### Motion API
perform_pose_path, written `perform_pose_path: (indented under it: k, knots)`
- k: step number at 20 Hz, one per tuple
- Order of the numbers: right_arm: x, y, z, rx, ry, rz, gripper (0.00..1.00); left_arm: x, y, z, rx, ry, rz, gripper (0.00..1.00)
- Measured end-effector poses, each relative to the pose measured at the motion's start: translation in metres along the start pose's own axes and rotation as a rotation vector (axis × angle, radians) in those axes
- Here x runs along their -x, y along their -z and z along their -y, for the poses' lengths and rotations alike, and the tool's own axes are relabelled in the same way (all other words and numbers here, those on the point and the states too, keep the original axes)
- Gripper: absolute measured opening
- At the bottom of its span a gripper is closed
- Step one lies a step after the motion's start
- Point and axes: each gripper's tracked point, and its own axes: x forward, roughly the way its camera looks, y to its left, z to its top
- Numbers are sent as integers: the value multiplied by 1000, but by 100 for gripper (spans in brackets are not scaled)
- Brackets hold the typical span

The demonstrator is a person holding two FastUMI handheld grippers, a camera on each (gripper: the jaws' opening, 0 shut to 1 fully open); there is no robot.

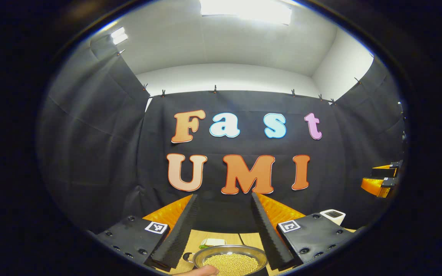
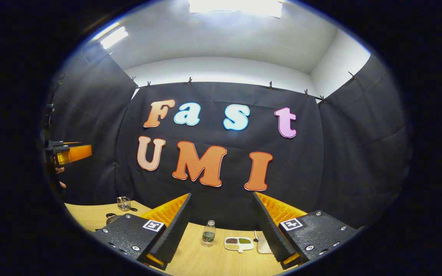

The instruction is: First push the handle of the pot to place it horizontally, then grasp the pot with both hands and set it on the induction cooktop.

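Low at the bottom centre of the left gripper view, the pot [image 1: 231, 260], a metal pan full of pale grains, sits on the wooden worktop [image 1: 202, 235] between the wide-open, empty fingers of the left hand-held gripper [image 1: 223, 230], with a small white dish [image 1: 213, 242] behind it and a white box [image 1: 333, 216] at the lower right. Its handle is hidden, so its long axis cannot be told. In the right gripper view the right hand-held gripper [image 2: 221, 230] also stands wide open and empty above the worktop, where a small bottle [image 2: 208, 233], a divided dish [image 2: 239, 243] and, at the lower left, a clear holder [image 2: 123, 203] stand before the black cloth wall [image 2: 359, 153].
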Motion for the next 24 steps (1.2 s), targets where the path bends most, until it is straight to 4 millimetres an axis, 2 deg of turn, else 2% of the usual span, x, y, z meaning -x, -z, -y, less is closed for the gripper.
perform_pose_path:
  k: [2,3,4,5,7,9,12,14,15,16,18,20,22,24]
  knots:
    - [5,-2,4,-3,-9,19,95,3,5,0,7,-9,-7,92]
    - [6,-3,10,2,-1,27,95,3,1,-2,14,-15,2,87]
    - [6,-2,15,5,10,38,97,3,-2,-2,13,-18,9,92]
    - [7,-5,18,6,17,51,97,3,-3,-2,6,-21,10,89]
    - [5,-5,18,0,21,62,95,4,-3,2,5,-25,6,89]
    - [7,-3,23,-12,28,72,95,2,3,6,13,-25,-16,92]
    - [13,-8,42,-40,48,103,95,0,14,6,40,-39,-49,89]
    - [14,-4,49,-57,55,108,95,-2,18,10,69,-35,-54,86]
    - [12,-1,50,-63,55,102,94,-2,18,8,78,-40,-49,92]
    - [9,4,52,-66,58,93,94,-3,17,8,80,-49,-43,92]
    - [5,5,60,-69,84,92,94,-5,15,5,82,-76,-33,87]
    - [2,7,59,-68,80,90,95,-6,11,13,90,-71,-19,92]
    - [1,9,53,-66,63,85,95,-6,9,15,97,-70,-7,92]
    - [-1,7,54,-62,62,88,97,-7,8,7,92,-103,1,89]
